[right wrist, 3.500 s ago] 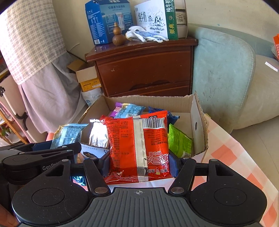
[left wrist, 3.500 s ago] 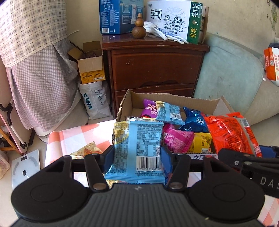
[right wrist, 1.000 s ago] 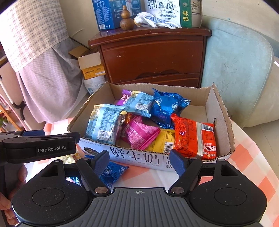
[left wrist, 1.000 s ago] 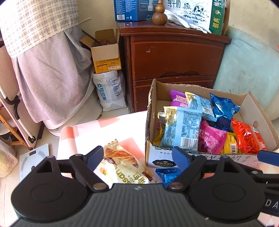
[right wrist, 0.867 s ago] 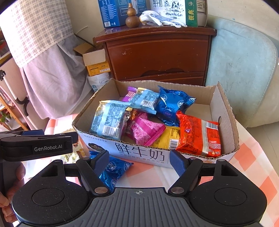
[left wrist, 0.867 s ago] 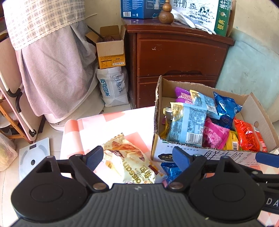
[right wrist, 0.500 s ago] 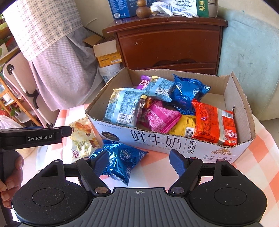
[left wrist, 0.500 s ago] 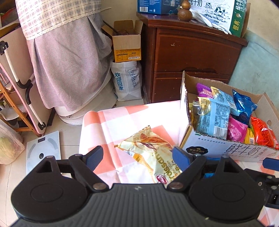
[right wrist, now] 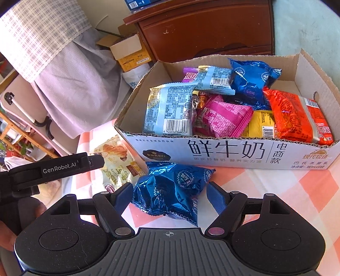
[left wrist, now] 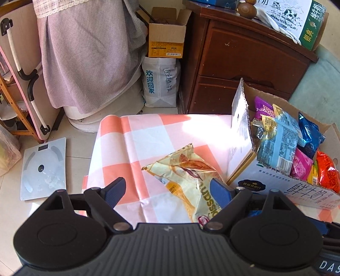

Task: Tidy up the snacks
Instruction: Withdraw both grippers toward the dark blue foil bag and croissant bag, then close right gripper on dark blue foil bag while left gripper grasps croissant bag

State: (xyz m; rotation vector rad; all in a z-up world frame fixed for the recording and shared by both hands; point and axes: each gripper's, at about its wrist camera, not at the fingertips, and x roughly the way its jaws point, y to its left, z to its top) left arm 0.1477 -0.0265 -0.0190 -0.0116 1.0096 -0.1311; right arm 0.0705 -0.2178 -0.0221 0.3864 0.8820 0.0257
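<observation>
Dark wood cabinet at the back w/ two drawer fronts, milk carton box + a brown gourd ornament on top. Left of it, open cardboard box sitting on a white printed bag. Checked lilac cloth draped over smth, hem down near the floor. Bathroom scale flat on the floor tiles, bottom left. Pale green cushion to the right of the cabinet.

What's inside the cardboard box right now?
The box holds two light-blue packets, a blue one, purple, pink, yellow and red. Anything beneath them is covered.
</observation>
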